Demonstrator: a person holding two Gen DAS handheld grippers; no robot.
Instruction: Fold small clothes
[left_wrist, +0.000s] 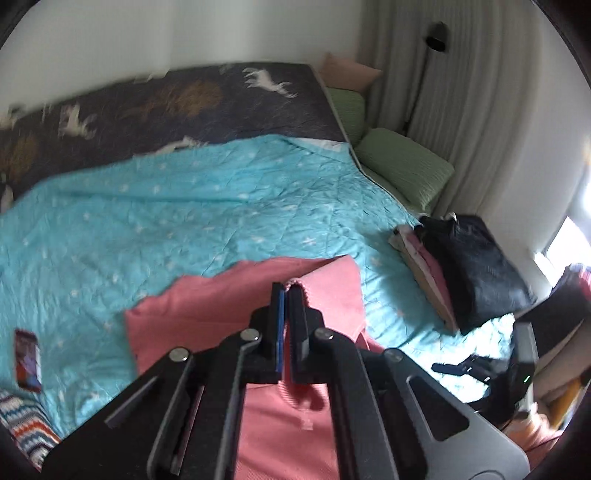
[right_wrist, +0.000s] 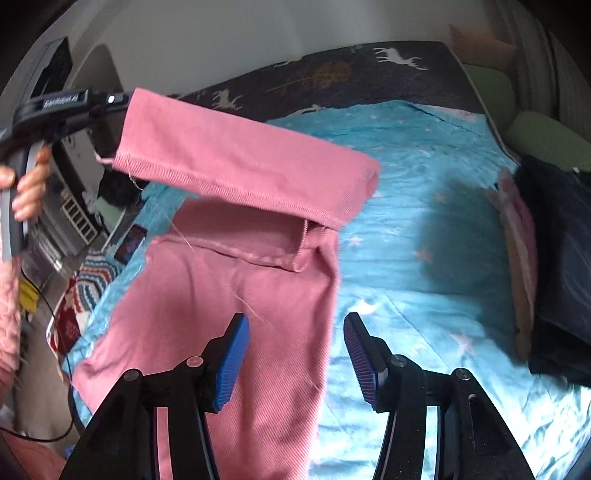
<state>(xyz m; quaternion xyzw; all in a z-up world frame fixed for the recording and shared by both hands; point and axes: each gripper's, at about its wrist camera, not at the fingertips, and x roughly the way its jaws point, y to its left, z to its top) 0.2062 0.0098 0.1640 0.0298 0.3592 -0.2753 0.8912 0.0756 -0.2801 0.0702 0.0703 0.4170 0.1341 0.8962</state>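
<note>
Left gripper (left_wrist: 287, 291) was clenched on one edge of the pink garment (right_wrist: 221, 295), lifting a folded flap above the rest, which lay on the turquoise quilt (right_wrist: 424, 229) of the bed. Right gripper (right_wrist: 295, 347) hung released over the garment's near right edge.

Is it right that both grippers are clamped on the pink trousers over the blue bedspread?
Not quite. Only the left gripper is clamped on the pink trousers, lifting one leg over the blue bedspread. The right wrist view shows the right gripper open, holding nothing.
</note>
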